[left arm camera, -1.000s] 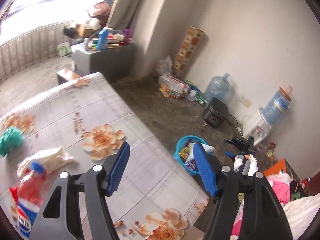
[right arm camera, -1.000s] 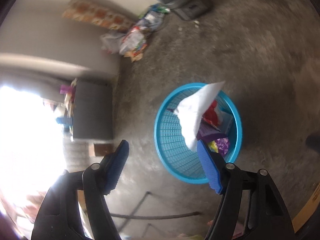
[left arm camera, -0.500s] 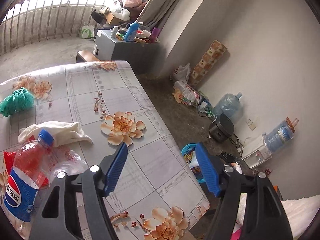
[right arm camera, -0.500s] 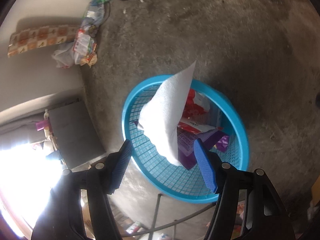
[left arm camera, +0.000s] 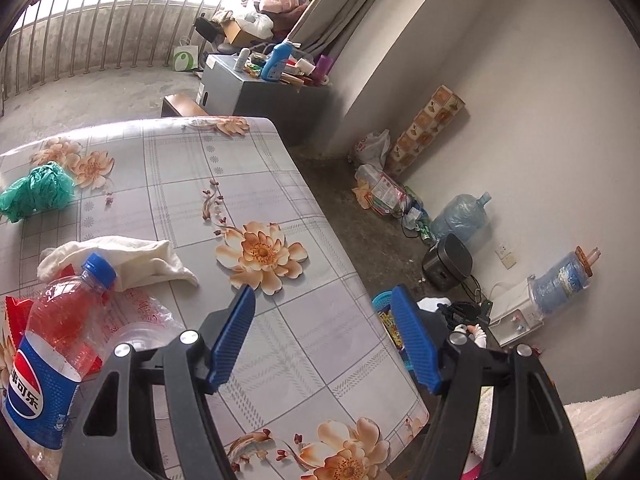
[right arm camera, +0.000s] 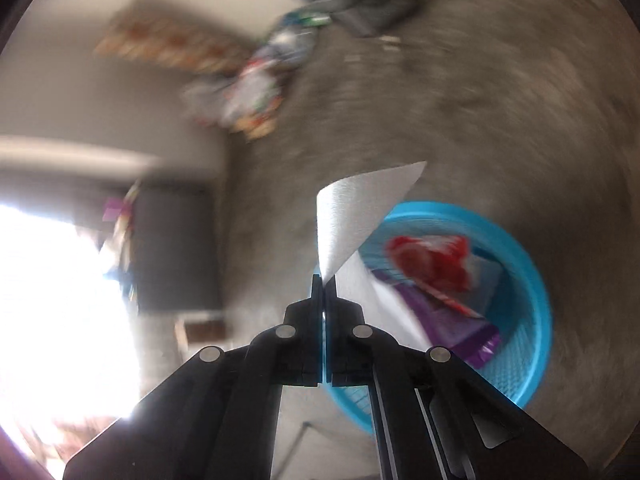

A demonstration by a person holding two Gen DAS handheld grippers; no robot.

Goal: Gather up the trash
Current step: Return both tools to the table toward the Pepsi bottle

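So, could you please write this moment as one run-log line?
right gripper: shut on white paper | near: blue basket | left gripper: open, empty, above table | pending: bottle

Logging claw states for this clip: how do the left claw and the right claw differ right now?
The left claw stands open with nothing between its blue pads; the right claw is shut. The left claw hovers over the flowered table near its edge; the right claw is over the floor beside the blue basket, with a white paper sheet sticking up at its tips. Whether it pinches the sheet is unclear. Both are black, angled downward.
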